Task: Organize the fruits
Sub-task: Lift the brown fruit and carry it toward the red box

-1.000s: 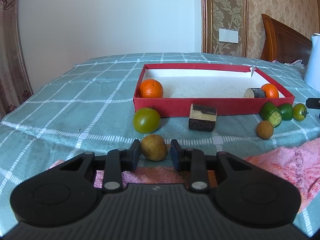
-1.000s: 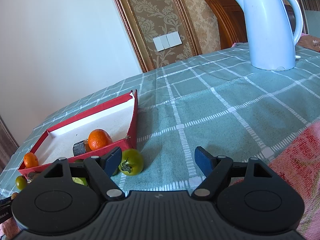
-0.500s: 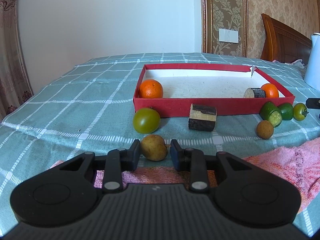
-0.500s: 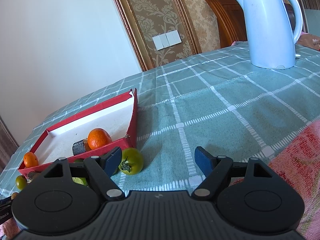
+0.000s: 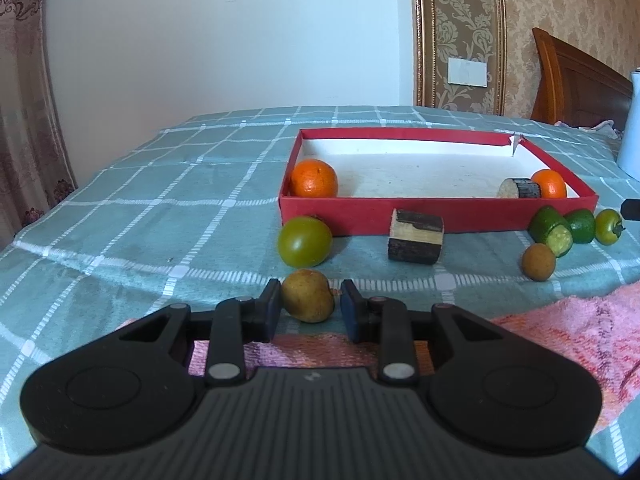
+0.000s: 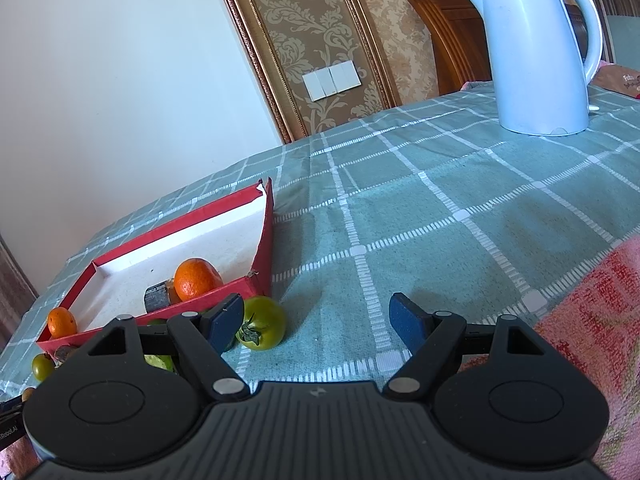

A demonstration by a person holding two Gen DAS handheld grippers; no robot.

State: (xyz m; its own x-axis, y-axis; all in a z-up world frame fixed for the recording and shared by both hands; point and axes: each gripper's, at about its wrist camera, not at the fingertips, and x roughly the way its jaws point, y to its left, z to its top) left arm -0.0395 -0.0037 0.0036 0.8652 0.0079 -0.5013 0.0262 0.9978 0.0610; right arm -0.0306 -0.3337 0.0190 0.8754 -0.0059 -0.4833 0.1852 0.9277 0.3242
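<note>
My left gripper is shut on a yellow-brown fruit low over the checked cloth. Just beyond it lie a green tomato and a dark cut chunk, in front of the red box. The box holds two oranges and another dark chunk. To the right lie a small brown fruit, a cut green piece, a lime and a small green tomato. My right gripper stands open and empty, with a green tomato beside its left finger.
A pink towel covers the near right of the table. A pale blue kettle stands at the far right, with a wooden chair back behind it. The red box's torn corner faces the right gripper.
</note>
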